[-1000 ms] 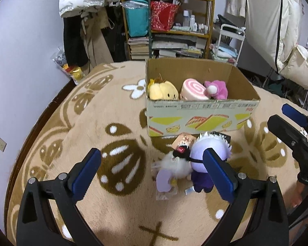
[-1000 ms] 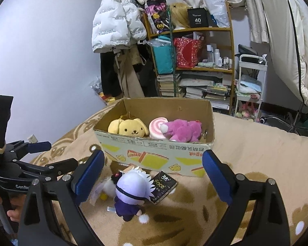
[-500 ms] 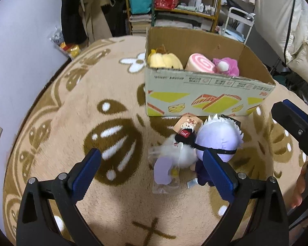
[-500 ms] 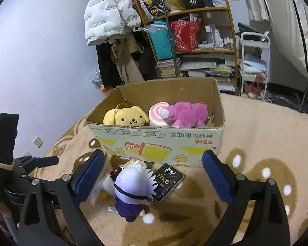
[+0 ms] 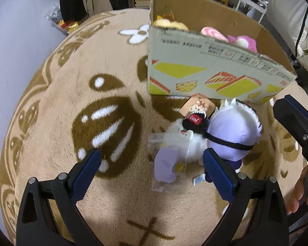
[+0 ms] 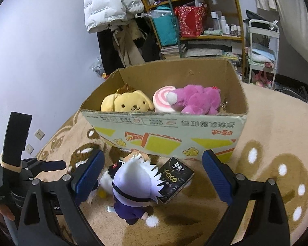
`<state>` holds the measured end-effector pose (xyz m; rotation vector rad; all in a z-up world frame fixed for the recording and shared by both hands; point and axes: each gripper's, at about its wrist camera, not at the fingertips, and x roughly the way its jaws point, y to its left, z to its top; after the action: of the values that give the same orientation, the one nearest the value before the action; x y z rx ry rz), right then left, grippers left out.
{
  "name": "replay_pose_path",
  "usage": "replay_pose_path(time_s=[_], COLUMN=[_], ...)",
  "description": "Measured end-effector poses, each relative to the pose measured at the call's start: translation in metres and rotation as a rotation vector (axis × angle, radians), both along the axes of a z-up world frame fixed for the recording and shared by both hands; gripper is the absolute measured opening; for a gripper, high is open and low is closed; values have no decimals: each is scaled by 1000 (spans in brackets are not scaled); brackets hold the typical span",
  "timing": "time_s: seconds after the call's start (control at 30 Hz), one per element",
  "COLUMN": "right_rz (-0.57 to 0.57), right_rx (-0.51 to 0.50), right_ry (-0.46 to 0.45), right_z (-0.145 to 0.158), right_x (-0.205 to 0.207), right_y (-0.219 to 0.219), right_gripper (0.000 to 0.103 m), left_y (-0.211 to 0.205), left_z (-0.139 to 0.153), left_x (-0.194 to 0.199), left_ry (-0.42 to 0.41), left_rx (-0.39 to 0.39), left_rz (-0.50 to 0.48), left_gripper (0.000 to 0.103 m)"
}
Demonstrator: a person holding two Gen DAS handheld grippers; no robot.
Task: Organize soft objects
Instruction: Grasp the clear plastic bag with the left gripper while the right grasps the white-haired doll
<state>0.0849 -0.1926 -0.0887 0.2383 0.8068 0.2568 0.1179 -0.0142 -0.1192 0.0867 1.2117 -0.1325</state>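
A cardboard box (image 5: 205, 65) (image 6: 166, 129) stands on the rug and holds a yellow dog plush (image 6: 127, 103), a pink swirl plush (image 6: 162, 100) and a magenta plush (image 6: 197, 99). In front of it lie a white-haired purple doll (image 5: 232, 133) (image 6: 135, 186), a small white fluffy toy with a black cap (image 5: 186, 135) and a clear packet with a lilac piece (image 5: 167, 164). My left gripper (image 5: 152, 168) is open, just above the packet. My right gripper (image 6: 154, 172) is open above the doll.
A black "Face" tissue pack (image 6: 174, 176) lies beside the doll. A brown tag with a bear (image 5: 199, 106) leans at the box front. Shelves (image 6: 195, 20), hanging coats (image 6: 110, 6) and a white cart (image 6: 262, 49) stand behind. The wall (image 6: 30, 61) is on the left.
Both grippers have moved down and forward toward the toys in front of the box. The toys and box have not moved. Both grippers stay open.
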Motion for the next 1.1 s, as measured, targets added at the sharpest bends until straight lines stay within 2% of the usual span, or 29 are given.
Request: replay_pose_path(time_s=[0.23, 0.43, 0.63, 0.67, 0.77, 0.93, 1.07, 1.1], right_rz=[25, 37, 64, 69, 78, 100, 120, 121], right_rx=[15, 23, 7, 5, -8, -5, 1, -4], right_ry=[56, 94, 106, 107, 120, 135, 142, 140], right_z=[-17, -27, -33, -34, -37, -41, -40, -40], right_x=[8, 13, 13, 12, 14, 14, 13, 12], right_y=[8, 11, 18, 21, 25, 28, 31, 32], right_gripper=[100, 100, 95, 94, 84, 66, 49, 48], left_y=[-3, -2, -7, -7, -6, -8, -13, -12], left_z=[-16, -25, -33, -35, -41, -39, -35, -33], left_x=[6, 10, 7, 7, 9, 6, -1, -3], left_ry=[75, 107, 158, 166, 194, 192, 175, 173], left_rx=[9, 8, 15, 13, 0, -40, -23, -26], left_rz=[-11, -5, -34, -36, -31, -45, -60, -59], left_gripper=[98, 98, 80, 72, 53, 34, 31, 31])
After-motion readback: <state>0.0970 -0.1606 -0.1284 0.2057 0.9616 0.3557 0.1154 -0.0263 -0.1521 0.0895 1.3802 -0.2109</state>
